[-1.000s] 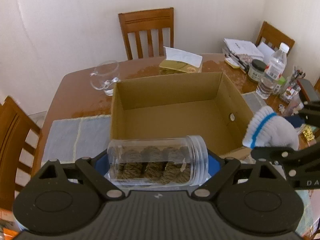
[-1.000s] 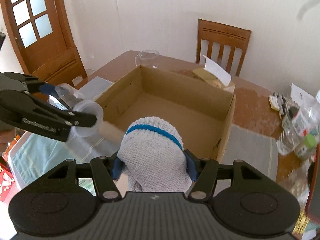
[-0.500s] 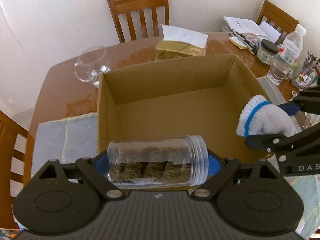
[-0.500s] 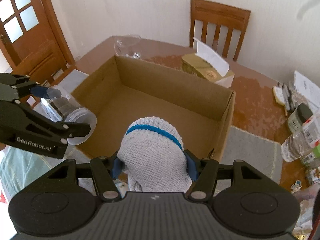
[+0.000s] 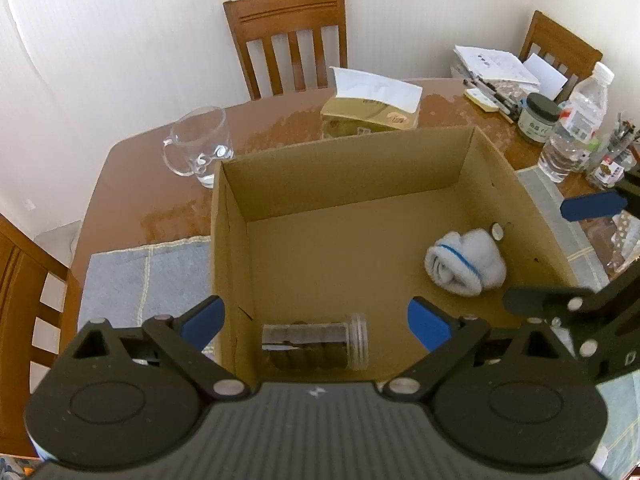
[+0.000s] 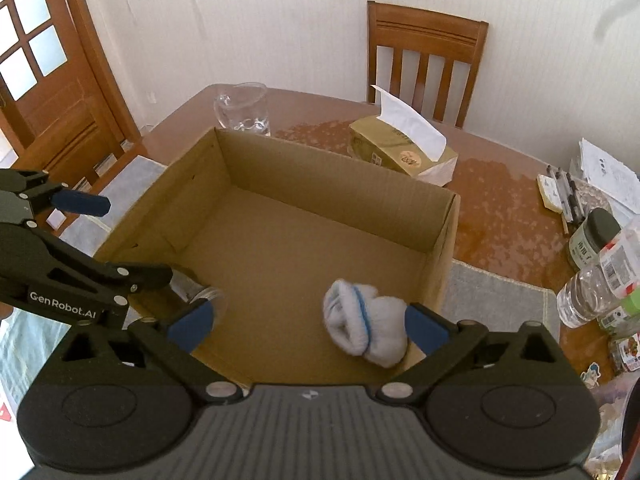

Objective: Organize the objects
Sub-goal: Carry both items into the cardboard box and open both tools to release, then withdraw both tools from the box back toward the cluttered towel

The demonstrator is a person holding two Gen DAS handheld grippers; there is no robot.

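An open cardboard box (image 5: pixel 344 168) (image 6: pixel 328 184) stands on the wooden table. A clear plastic jar of brown twine (image 5: pixel 316 346) lies on its side on the box floor at the near edge, below my left gripper (image 5: pixel 316 322), which is open and empty above it. A rolled white glove with a blue stripe (image 5: pixel 466 264) (image 6: pixel 362 328) lies in the box near its right wall. My right gripper (image 6: pixel 306 322) is open and empty above the glove. The jar is mostly hidden behind the left gripper in the right wrist view.
A glass mug (image 5: pixel 198 146) and a tissue box (image 5: pixel 372 110) stand behind the box. A water bottle (image 5: pixel 574 124), a dark-lidded jar (image 5: pixel 538 118), pens and papers crowd the right side. Grey placemats (image 5: pixel 144 280) lie beside the box. Wooden chairs (image 5: pixel 288 36) ring the table.
Both grippers moved over the box and opened. The jar dropped from the left gripper and the glove from the right gripper onto the box floor.
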